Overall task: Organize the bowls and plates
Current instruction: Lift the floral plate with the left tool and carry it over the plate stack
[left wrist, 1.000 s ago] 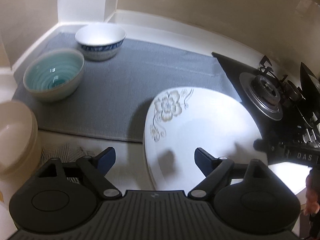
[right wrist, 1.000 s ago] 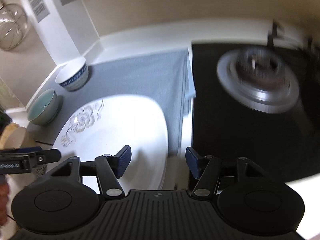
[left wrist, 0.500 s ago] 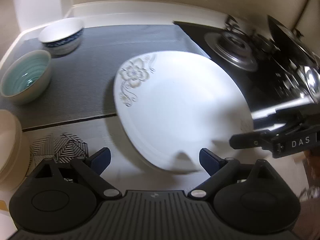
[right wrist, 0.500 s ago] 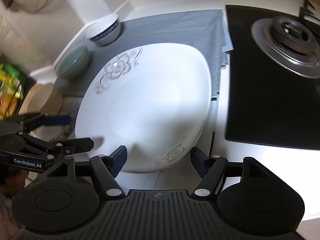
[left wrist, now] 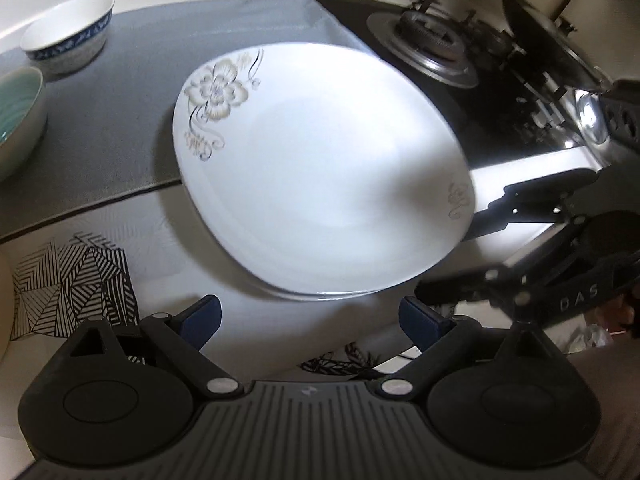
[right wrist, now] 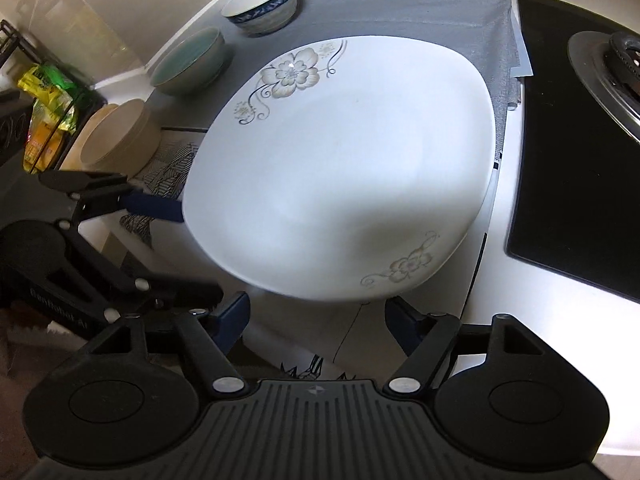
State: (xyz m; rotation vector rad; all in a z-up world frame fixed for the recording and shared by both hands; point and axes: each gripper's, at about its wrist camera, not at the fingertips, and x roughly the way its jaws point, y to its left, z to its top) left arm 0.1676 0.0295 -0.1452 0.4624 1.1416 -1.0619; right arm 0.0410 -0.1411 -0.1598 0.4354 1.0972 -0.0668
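Observation:
A large white plate (left wrist: 320,168) with flower prints lies half on the grey mat (left wrist: 132,92); a second rim shows under its near edge. My left gripper (left wrist: 312,314) hangs open just short of that edge, touching nothing. My right gripper (right wrist: 318,316) is open at the plate (right wrist: 344,168) edge beside it; its jaws are closing and hold nothing. Each gripper appears in the other's view: the right gripper (left wrist: 480,248) and the left gripper (right wrist: 176,252). A blue-patterned white bowl (right wrist: 262,4), a teal bowl (right wrist: 188,60) and a beige bowl (right wrist: 116,136) stand at the far left.
A black gas hob (right wrist: 568,152) with a burner (left wrist: 428,40) borders the mat on the right. A cloth with black line patterns (left wrist: 72,284) covers the counter under the grippers. Bright snack packets (right wrist: 48,100) sit beyond the counter's left end.
Both grippers have swung in and come down over the plate's near edge, so each now shows in the other's view. The left jaws stand a little wider than before.

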